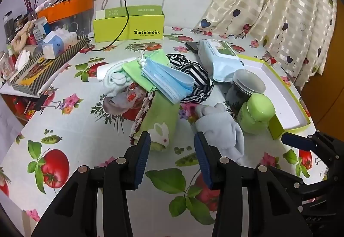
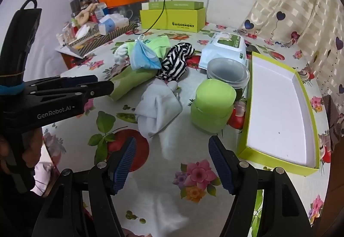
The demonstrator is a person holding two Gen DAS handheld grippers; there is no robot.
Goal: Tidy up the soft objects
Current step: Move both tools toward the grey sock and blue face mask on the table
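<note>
A pile of soft things lies mid-table: blue face masks (image 1: 169, 79) (image 2: 143, 57), a striped black-and-white cloth (image 1: 196, 77) (image 2: 177, 60), a green rabbit towel (image 1: 160, 120) (image 2: 133, 81), white socks (image 1: 111, 77) and a pale grey sock (image 1: 221, 129) (image 2: 160, 107). My left gripper (image 1: 172, 146) is open and empty, between the green towel and the grey sock. My right gripper (image 2: 172, 151) is open and empty, just in front of the grey sock. An empty lime-edged white box lid (image 2: 277, 107) (image 1: 277, 90) lies to the right.
A green-lidded jar (image 2: 211, 105) and a grey-lidded jar (image 2: 228, 72) stand beside the lid. A wipes pack (image 2: 225, 47) lies behind them. A lime box (image 1: 129, 26) stands at the back. A cluttered striped tray (image 1: 45, 58) sits on the left. A curtain (image 1: 279, 11) hangs on the right.
</note>
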